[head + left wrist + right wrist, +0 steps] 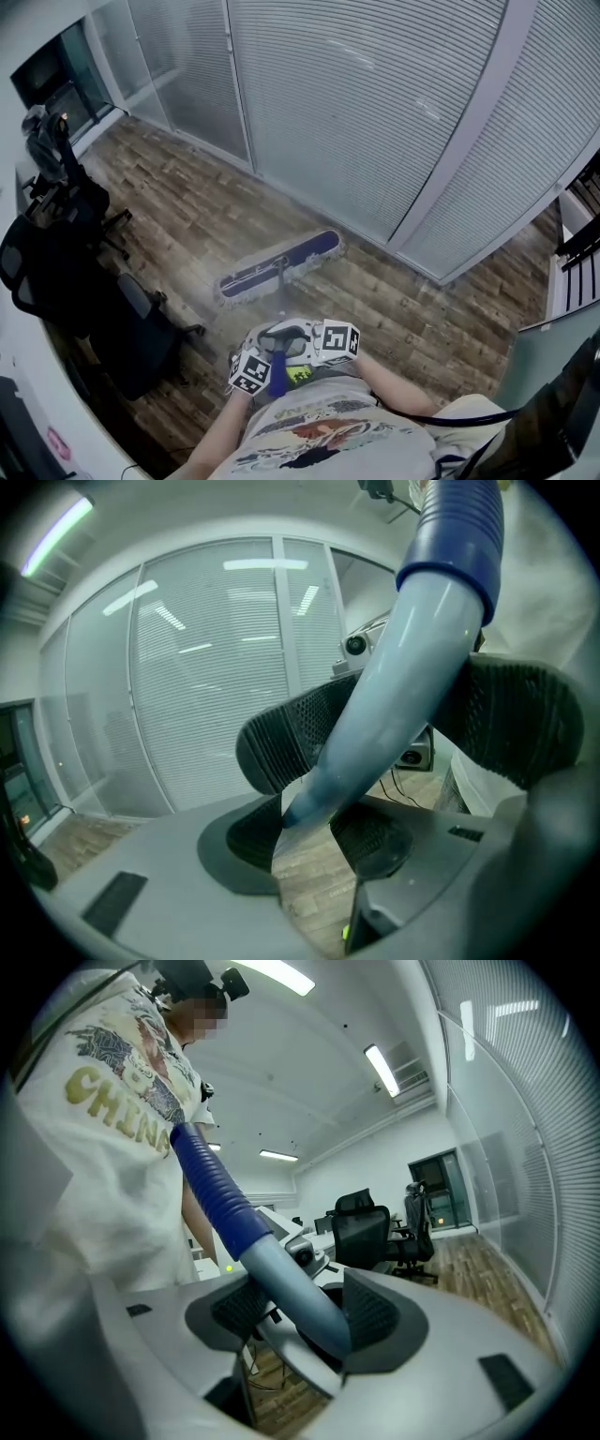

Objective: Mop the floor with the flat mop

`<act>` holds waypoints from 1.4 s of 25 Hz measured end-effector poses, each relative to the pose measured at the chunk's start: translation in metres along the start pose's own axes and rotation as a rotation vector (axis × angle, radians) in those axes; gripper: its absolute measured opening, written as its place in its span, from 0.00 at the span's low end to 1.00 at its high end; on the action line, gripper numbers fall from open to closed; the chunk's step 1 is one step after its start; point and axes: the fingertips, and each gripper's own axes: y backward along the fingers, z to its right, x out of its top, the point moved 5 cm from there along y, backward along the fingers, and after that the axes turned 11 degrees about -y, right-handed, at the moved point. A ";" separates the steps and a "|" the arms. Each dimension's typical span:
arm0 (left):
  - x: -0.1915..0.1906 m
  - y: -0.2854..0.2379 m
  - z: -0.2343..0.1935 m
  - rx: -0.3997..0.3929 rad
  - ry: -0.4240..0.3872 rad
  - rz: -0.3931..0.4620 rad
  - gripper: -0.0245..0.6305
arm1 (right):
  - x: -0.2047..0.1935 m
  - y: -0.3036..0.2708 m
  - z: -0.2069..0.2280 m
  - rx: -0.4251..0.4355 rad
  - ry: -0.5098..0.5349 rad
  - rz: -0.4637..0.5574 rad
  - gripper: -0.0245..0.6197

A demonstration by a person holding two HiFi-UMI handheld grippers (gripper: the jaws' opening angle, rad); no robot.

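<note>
- flat mop with a blue pad and pale fringe (278, 269) lies flat on the brown wood-plank floor (187, 206), far of the person and just near of the slatted glass partition (375, 112)
- its pale grey-blue tube handle (281, 1279) runs back to the person's waist
- left gripper (305, 832): jaws partway in, pads clamped on the smooth tube
- right gripper (300, 1316): same partial gap, clamped on the handle just beside the left one, nearer the dark blue ribbed sleeve (211, 1180)
- handling, my read: light, stiff pole, drag comes only from the pad; the smooth tube looks slippery and could twist in the pads, the ribbed sleeve is the better hold; grips set this close give little leverage
- head view alone shows the pad on the floor, but not pad contact on the tube
- left gripper view shows both sets of jaws on the tube; right gripper view shows black office chairs (361, 1227) to the far right
</note>
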 end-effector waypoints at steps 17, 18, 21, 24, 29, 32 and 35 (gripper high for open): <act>-0.015 -0.083 -0.165 0.005 0.017 -0.012 0.25 | 0.065 0.009 0.172 -0.017 -0.004 0.050 0.43; -0.016 -0.088 -0.176 0.000 0.014 -0.011 0.25 | 0.069 0.009 0.183 -0.024 -0.005 0.058 0.43; -0.019 -0.099 -0.208 -0.012 0.011 -0.002 0.25 | 0.083 0.006 0.214 -0.044 -0.010 0.073 0.43; -0.026 -0.110 -0.242 -0.029 0.019 0.001 0.26 | 0.097 0.001 0.246 -0.064 -0.020 0.081 0.43; -0.030 -0.139 -0.314 -0.051 0.015 0.022 0.27 | 0.128 0.000 0.316 -0.104 -0.029 0.100 0.43; -0.028 -0.153 -0.367 -0.065 0.012 0.031 0.27 | 0.156 -0.003 0.361 -0.131 -0.033 0.134 0.43; -0.027 -0.165 -0.411 -0.079 0.013 0.036 0.27 | 0.181 -0.006 0.399 -0.159 -0.035 0.159 0.43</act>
